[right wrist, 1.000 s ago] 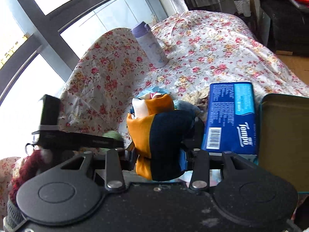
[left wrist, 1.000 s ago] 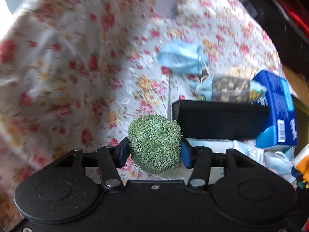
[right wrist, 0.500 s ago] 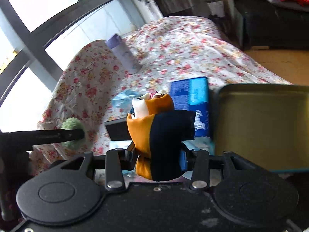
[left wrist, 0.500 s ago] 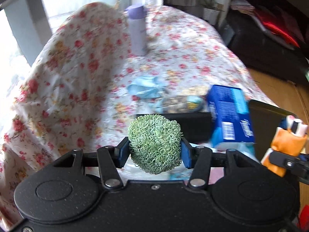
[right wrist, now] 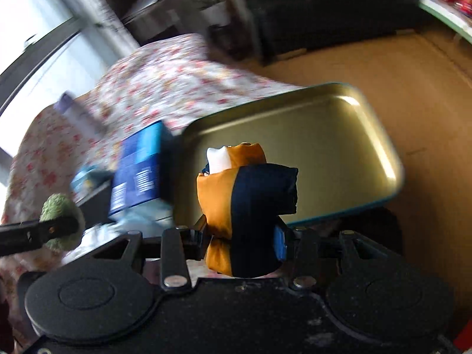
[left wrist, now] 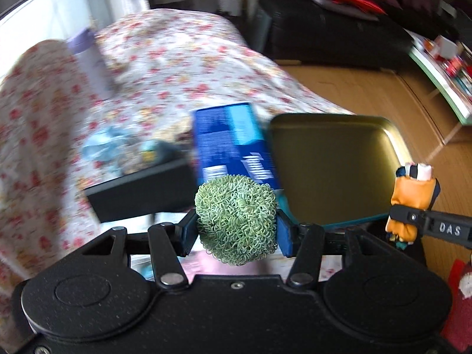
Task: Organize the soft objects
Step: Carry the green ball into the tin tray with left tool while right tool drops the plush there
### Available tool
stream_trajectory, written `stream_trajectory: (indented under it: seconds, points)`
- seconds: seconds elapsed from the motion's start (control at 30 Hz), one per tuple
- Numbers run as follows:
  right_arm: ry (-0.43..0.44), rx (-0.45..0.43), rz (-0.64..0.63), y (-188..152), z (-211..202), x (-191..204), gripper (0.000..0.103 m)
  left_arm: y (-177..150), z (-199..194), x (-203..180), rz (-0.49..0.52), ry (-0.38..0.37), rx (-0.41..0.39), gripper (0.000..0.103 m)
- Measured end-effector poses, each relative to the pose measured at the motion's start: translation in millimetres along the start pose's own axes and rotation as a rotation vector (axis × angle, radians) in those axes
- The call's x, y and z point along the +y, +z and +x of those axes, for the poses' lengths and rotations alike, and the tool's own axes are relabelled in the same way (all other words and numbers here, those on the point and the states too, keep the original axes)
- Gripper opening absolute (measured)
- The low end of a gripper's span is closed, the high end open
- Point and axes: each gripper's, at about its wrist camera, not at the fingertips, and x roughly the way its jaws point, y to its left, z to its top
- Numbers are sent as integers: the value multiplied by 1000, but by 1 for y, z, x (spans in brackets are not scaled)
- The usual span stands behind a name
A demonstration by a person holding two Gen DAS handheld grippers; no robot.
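My left gripper (left wrist: 236,230) is shut on a round green curly scrubber ball (left wrist: 236,218), held just left of a gold metal tray (left wrist: 333,162) with a teal rim. In the left wrist view the right gripper shows at the right edge with its load. My right gripper (right wrist: 242,239) is shut on an orange and navy soft toy (right wrist: 247,206) with a white tip, in front of the tray's (right wrist: 309,135) near edge. The green ball (right wrist: 60,218) and the left gripper's finger appear at the left of the right wrist view.
A blue tissue pack (left wrist: 233,144) lies left of the tray on the floral cloth (left wrist: 165,67). A black box (left wrist: 138,194), a light blue cloth item (left wrist: 109,144) and a purple bottle (left wrist: 85,50) stand further left. Wooden floor (right wrist: 413,73) lies beyond the tray.
Both grippers have swung to the right with their loads, from over the floral cloth toward the gold tray. The tray now fills much of both views. Neither grip changed.
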Motion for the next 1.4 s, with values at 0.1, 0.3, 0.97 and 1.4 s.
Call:
stream_trajectory:
  seconds: [0.1,0.3,0.97,1.4]
  points:
    - [-51,-27,46,4,-5,-26,42,5,9,-25,42,-23,11,51]
    - [-115,-77,112,14,-12,-59,42,16,27,-62,82,-50,35,51]
    - [-123,-103,149,34,-1,-63,44,24,69,-88,92,-5,95,64]
    - [-141,-117,126,33,-2,-56,60,21,67,-85,83,1,99,69]
